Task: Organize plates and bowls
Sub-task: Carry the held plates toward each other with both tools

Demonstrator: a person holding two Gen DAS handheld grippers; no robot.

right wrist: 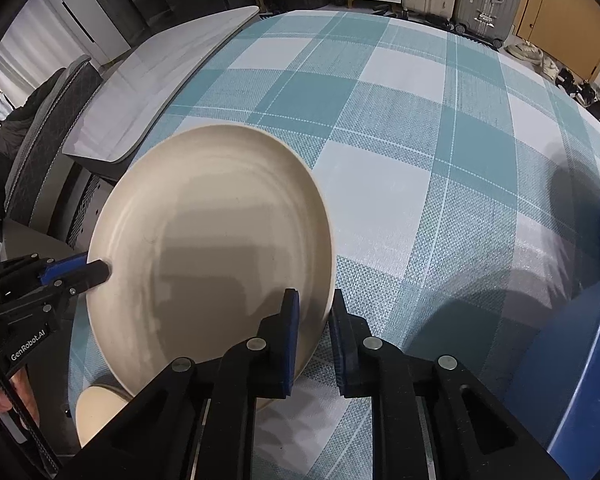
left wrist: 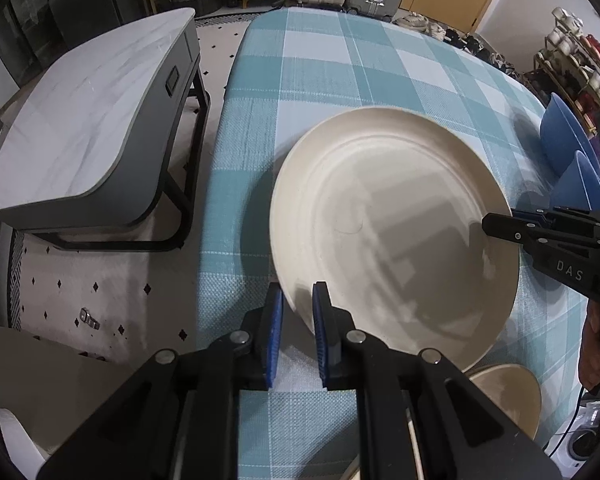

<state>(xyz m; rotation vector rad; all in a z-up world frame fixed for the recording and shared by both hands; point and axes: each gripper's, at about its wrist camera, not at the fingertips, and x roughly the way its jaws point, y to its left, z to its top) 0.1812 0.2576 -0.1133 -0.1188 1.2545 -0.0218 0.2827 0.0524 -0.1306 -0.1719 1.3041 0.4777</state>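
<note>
The desk is covered by a cloth in teal and white checks that reaches every edge in view. Just behind the left fingers, toward the camera, a smaller cream dish rests on the cloth, partly hidden under the large cream plate whose rims the fingers of both grippers clamp; whether that plate touches the cloth cannot be told. Out past the right fingers, at the desk's right edge, blue bowls stand. Ahead of both pairs of fingers the cloth lies bare to the far edge.
</note>
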